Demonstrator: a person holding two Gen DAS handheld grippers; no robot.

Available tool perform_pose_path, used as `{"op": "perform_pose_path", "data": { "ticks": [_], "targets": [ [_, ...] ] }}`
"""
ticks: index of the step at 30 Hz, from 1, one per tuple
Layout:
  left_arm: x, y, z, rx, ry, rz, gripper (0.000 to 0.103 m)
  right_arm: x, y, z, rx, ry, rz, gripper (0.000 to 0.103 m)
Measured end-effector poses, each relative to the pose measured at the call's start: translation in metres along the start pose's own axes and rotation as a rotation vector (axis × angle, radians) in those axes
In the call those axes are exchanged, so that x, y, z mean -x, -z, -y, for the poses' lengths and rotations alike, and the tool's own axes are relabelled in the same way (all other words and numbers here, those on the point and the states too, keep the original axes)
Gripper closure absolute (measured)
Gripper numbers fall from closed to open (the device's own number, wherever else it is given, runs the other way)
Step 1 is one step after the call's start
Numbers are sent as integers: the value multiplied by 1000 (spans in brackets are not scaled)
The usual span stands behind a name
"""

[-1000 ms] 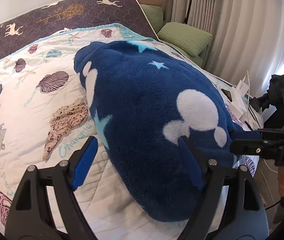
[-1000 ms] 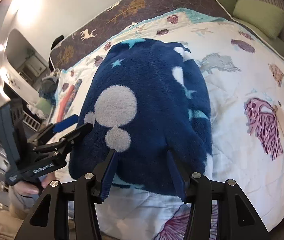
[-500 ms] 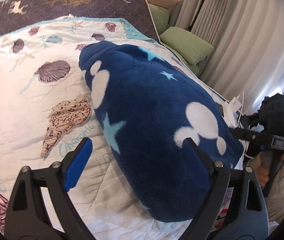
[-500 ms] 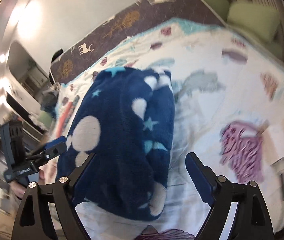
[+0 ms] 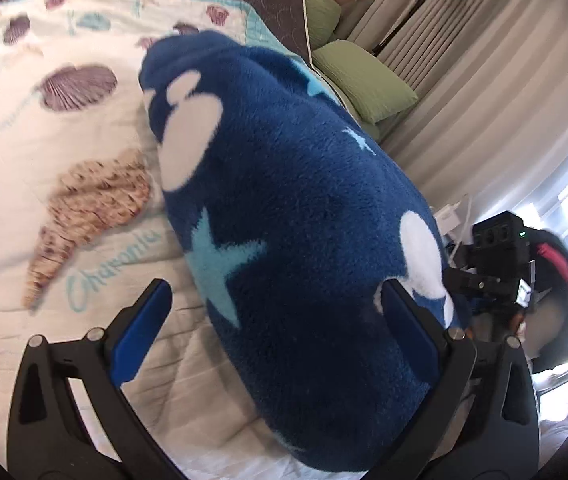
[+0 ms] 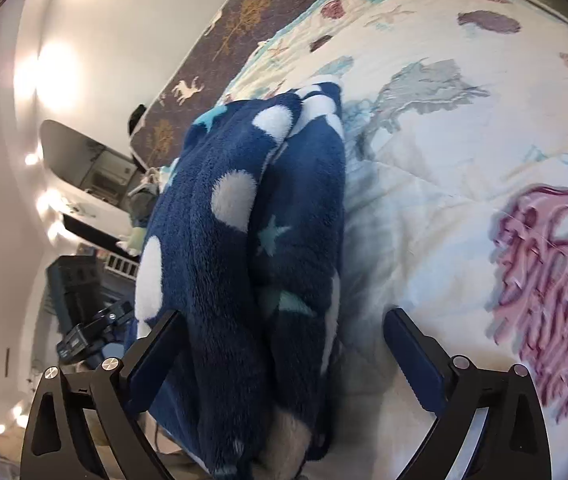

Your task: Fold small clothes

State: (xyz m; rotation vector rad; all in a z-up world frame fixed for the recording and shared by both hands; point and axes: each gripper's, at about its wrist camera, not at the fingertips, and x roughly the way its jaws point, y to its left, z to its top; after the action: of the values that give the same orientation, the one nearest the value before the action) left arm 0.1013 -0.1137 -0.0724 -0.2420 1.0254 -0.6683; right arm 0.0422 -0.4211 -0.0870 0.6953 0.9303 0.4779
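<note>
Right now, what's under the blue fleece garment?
The blue fleece garment lies folded on the seashell-print quilt. Quilt shows around it; anything directly beneath the fleece is covered and can't be seen.

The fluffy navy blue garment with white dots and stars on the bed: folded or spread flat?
Folded: the fluffy navy blue garment lies doubled, two thick layers meeting along a seam-like crease.

Bedroom, quilted bed [image 5: 24, 168], pillows [image 5: 363, 80], curtains [image 5: 483, 92]

My view covers a bed with a shell-print quilt [image 5: 64, 140] and a dark deer-print sheet [image 6: 220, 52]. Green pillows [image 5: 363, 84] and a black floor lamp [image 5: 415, 4] stand against pleated curtains [image 5: 483, 92]. The wall [image 6: 124, 20] is white.
</note>
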Motion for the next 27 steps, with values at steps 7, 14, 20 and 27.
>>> {"op": "perform_pose_path", "data": {
  "ticks": [7,14,20,27],
  "targets": [
    [-17,-3,-6,27,90,-40,0,-21,-26,3,20,-101,-76,0],
    [-35,-4,-16,92,192,-96,0,-46,-48,-6,62,-117,-168,0],
    [-54,-5,-18,143,257,-139,0,-59,-55,-14,87,-102,-189,0],
    [-59,-8,-13,129,271,-151,0,-64,-53,-16,102,-120,-165,0]
  ]
}}
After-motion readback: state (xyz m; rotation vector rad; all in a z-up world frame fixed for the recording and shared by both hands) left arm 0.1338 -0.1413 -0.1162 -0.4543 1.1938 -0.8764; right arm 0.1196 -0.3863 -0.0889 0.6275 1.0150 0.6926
